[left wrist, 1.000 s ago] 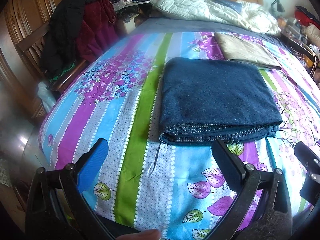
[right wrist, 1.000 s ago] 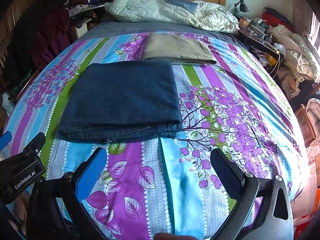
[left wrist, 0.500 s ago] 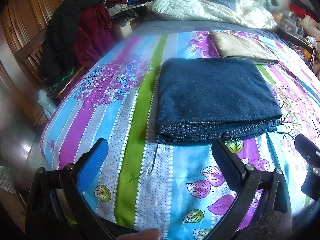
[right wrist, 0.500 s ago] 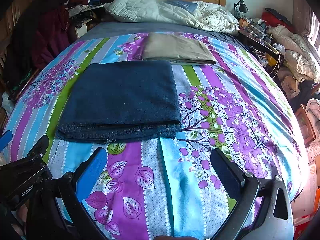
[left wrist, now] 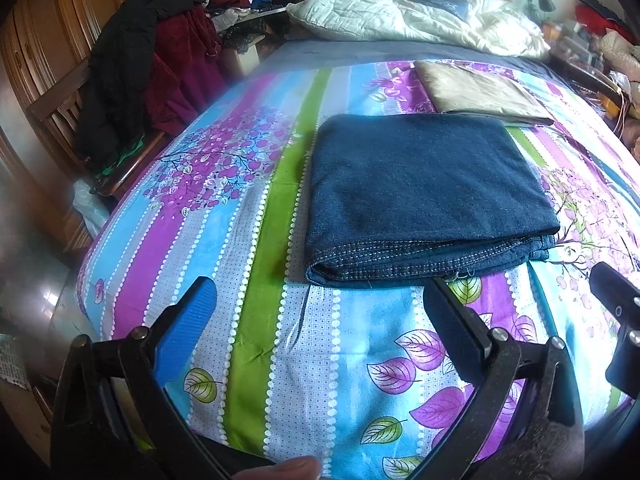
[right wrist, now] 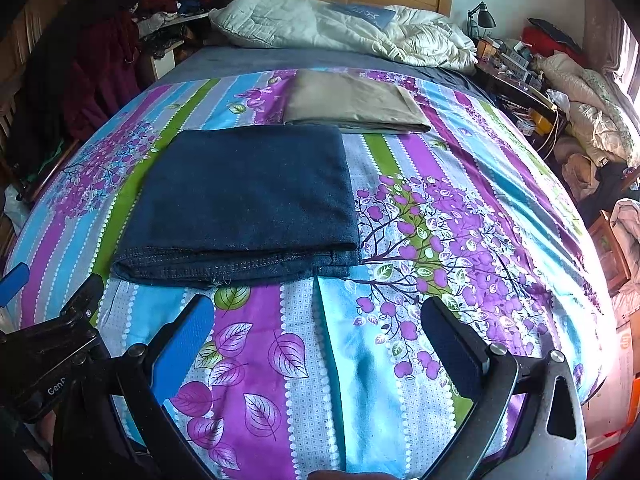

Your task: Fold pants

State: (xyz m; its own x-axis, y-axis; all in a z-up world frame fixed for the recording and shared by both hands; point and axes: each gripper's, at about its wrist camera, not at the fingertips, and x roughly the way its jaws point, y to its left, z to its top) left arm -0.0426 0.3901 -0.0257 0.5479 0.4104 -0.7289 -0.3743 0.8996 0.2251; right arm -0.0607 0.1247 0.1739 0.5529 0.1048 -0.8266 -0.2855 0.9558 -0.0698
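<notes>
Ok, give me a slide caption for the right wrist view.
Open right gripper above floral bedspread, folded jeans lying ahead.

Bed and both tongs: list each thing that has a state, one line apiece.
Jeans: folded into a flat rectangle, lying on the bedspread, not held.
Tan pants: folded flat, lying beyond the jeans.
Left tongs: open, holding nothing, short of the jeans' near edge.
Right tongs: open, holding nothing, over the bedspread.
White quilt: crumpled by the headboard.
Bedspread: spread over the bed.
Desk lamp: appears unlit.
</notes>
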